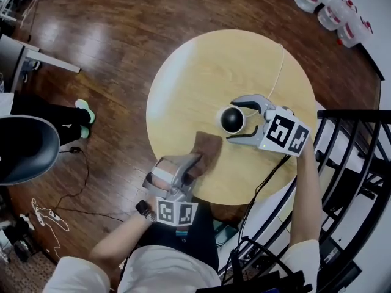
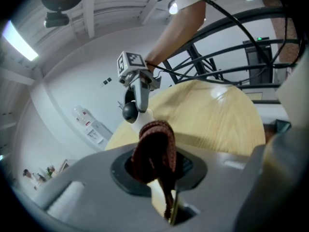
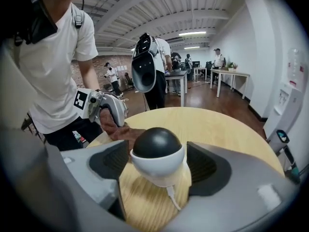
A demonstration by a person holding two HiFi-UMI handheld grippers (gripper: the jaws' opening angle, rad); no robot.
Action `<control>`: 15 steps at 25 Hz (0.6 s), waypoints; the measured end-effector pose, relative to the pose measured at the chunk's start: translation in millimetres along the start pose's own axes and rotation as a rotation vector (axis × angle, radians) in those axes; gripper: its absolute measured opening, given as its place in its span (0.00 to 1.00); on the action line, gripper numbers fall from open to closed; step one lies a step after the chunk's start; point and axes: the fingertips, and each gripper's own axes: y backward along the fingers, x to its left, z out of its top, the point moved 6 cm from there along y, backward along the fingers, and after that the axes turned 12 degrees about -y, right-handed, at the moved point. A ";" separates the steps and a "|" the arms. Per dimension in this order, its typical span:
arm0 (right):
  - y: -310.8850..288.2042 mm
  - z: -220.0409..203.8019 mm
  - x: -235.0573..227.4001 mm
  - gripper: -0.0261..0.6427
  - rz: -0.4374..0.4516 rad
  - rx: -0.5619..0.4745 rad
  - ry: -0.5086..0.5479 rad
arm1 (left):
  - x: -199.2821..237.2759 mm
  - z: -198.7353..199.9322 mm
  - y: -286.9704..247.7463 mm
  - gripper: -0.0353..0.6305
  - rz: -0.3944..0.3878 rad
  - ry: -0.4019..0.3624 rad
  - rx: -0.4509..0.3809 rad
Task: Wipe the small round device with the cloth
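Note:
The small round device (image 1: 232, 119), a black dome in a white base, stands near the middle of the round wooden table (image 1: 201, 66). My right gripper (image 1: 234, 121) straddles it, open, one finger on each side with slim gaps. The right gripper view shows the device (image 3: 157, 151) between the wide jaws, its white cable (image 3: 171, 197) trailing toward the camera. My left gripper (image 1: 186, 162) is shut on the brown cloth (image 1: 206, 149) at the table's near edge. In the left gripper view the cloth (image 2: 154, 151) bunches upright between the jaws, with the device (image 2: 130, 111) beyond.
A white cable (image 1: 278, 72) runs from the device to the table's far edge. A black railing (image 1: 357, 163) stands at the right and a black chair (image 1: 24, 148) at the left. Water bottles (image 1: 333, 8) sit at the far right. Several people stand in the background.

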 end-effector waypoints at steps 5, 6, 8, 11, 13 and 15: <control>-4.4 3.0 -2.0 0.56 -0.007 0.000 -0.009 | 0.2 -0.7 -0.9 0.16 -0.006 -0.014 -0.001; -3.8 2.7 -1.3 0.56 -0.022 -0.012 -0.021 | 0.2 -0.8 -1.1 0.16 -0.009 -0.019 -0.003; -3.6 2.1 0.6 0.56 -0.053 -0.039 -0.040 | 0.5 -1.4 -1.3 0.16 -0.013 -0.018 -0.003; -3.6 1.4 1.1 0.56 -0.092 -0.049 -0.105 | 1.2 -1.7 -2.1 0.16 -0.012 -0.009 0.000; -2.2 1.1 -2.0 0.56 -0.128 -0.053 -0.207 | 1.7 -1.5 -3.3 0.16 -0.012 -0.001 0.002; -2.1 0.7 -3.0 0.56 -0.182 -0.073 -0.287 | 2.6 -0.8 -5.1 0.16 -0.013 0.014 0.003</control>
